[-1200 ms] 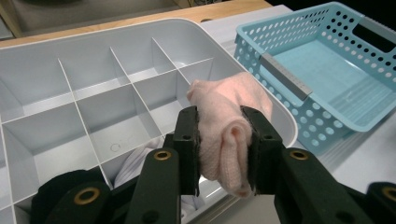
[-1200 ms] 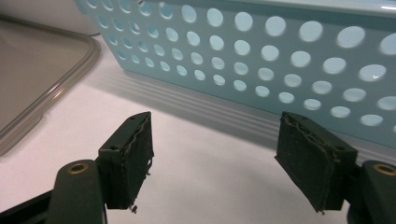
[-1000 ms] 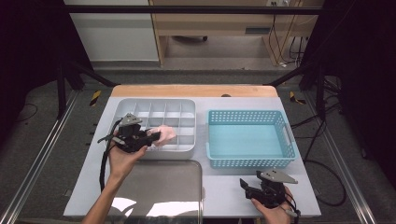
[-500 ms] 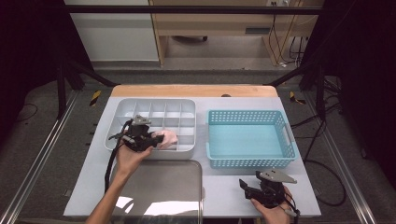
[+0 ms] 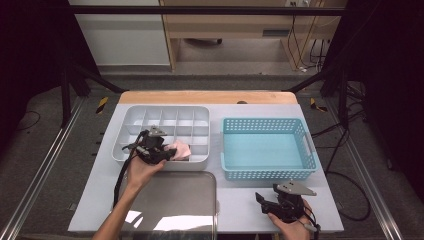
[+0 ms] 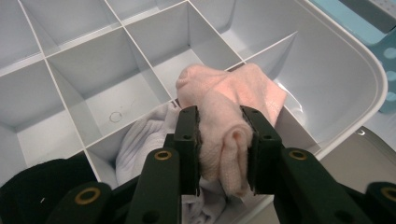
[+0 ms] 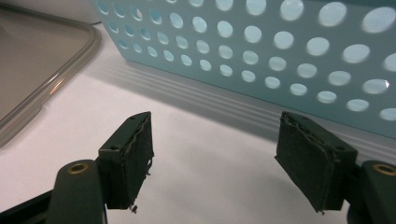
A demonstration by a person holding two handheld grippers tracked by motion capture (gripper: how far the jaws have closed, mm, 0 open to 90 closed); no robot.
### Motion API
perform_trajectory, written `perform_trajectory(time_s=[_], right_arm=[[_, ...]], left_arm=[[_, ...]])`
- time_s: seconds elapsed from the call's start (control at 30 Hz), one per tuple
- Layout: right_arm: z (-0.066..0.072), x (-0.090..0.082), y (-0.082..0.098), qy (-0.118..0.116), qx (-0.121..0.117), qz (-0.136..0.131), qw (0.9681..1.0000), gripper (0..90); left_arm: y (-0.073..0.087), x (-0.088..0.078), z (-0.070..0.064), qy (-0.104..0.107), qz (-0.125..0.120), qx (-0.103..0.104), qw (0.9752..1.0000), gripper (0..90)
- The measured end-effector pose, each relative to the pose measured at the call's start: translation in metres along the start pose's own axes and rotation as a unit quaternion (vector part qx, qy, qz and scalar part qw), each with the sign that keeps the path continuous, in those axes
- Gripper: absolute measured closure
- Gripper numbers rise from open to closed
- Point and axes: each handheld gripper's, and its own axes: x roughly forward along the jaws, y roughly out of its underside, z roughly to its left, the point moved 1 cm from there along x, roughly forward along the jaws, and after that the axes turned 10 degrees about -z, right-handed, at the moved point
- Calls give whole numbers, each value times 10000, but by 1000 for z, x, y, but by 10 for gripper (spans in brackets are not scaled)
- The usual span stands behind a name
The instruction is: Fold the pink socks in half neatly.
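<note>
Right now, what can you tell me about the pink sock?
The pink sock is soft, pale pink knit cloth, folded into a bundle. The left gripper is shut on it, pads pressing both sides. It hangs over the front row of the white divider tray, its far end draped over a partition. Below it lies a white cloth in one compartment; whether they touch is unclear.

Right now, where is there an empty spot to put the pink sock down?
The blue basket is bare inside. The divided tray's back and corner compartments are free. Its near edge is crowded: a white cloth and something black fill compartments under the pink sock in the left fingers.
</note>
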Motion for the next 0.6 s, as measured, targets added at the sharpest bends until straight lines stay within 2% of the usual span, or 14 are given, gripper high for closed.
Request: perform_trajectory(time_s=[0.13,0.37,0.53,0.6], right_arm=[[0,1,0,-21,-42,19,10000,275],[1,3,1,-45,-34,53,10000,275],[1,3,1,-45,-36,75,10000,275],[1,3,1,-49,-43,83,9999,275]], left_arm=[[0,3,-5,27,140,146,9998,687],[-3,10,-9,113,302,184,9993,688],[-3,19,-13,282,566,293,9976,688],[-3,24,-15,248,616,280,9974,688]])
